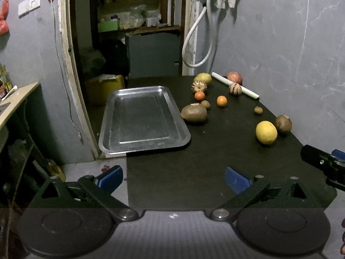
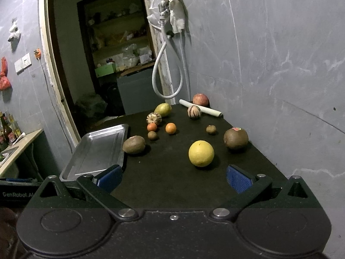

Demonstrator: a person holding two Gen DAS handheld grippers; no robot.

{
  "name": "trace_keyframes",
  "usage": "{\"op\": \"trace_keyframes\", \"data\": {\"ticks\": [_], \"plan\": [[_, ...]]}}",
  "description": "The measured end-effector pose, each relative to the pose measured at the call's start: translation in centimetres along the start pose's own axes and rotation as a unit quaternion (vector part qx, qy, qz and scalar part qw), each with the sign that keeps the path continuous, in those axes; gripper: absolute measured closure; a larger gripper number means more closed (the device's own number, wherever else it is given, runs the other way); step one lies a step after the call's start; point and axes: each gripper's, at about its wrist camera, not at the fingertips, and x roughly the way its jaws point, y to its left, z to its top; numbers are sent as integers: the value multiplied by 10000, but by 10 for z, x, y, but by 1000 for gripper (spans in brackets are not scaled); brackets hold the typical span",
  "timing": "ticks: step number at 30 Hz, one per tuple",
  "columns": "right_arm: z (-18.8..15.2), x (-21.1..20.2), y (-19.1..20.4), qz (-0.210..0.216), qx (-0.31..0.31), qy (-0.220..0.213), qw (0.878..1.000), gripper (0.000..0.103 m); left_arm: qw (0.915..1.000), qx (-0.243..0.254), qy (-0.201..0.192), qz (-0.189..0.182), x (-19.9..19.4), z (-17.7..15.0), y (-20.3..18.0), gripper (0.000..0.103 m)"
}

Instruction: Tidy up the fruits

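Lying just beyond right tongs: yellow fruit.

A grey hose is hanging looped on the wall beneath a rag, while a white tube is lying across the dark tabletop

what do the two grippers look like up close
Both the left gripper and the right gripper are matte black, with two round discs at the base, silver pivot screws, angled link arms and blue ribbed pads on the fingers. No cables or sleeves show.
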Motion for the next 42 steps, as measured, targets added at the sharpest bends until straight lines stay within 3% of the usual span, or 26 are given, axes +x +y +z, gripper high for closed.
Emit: {"op": "trace_keyframes", "data": {"ticks": [7,18,22,30,42], "plan": [[3,7,-8,-128,101,153,9998,0,9998,-20,193,-23,8,2,0,1],[-6,25,-12,-478,365,729,9955,0,9971,-56,744,-129,32,4,15,1],[-9,30,-7,-641,441,815,9936,0,9947,-1,939,-425,51,11,24,1],[-6,51,20,-1207,622,868,9869,0,9883,537,930,-1078,94,47,38,1],[-15,89,82,-1880,898,1116,9717,0,9619,1652,842,-2010,159,84,61,1]]}}
